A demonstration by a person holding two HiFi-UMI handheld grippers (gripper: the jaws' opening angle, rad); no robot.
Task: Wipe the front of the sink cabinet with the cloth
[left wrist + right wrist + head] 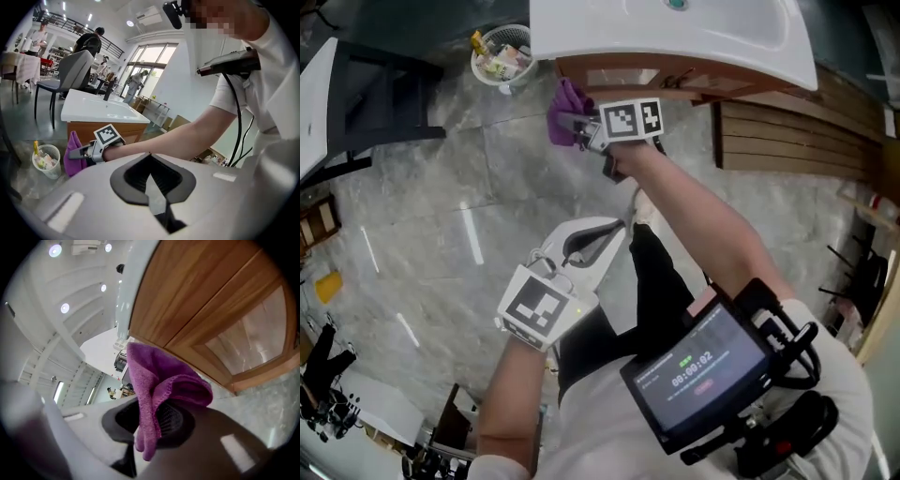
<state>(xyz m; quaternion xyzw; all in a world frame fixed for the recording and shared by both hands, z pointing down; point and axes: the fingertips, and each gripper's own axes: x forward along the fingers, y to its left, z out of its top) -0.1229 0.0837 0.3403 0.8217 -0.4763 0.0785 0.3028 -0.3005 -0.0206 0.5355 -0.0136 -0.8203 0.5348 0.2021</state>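
One purple cloth is pinched in the right claw at 12 o'clock in the head view, just beside the cabinet front under the sink. Only the right gripper view shows the cabinet's pale panel. The left claw, pressed together and empty, sits at centre; only its view shows a chair.

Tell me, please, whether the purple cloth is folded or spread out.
Folded and bunched: the cloth doubles over itself in the right gripper, whose jaws are shut on it, with one end hanging loose.
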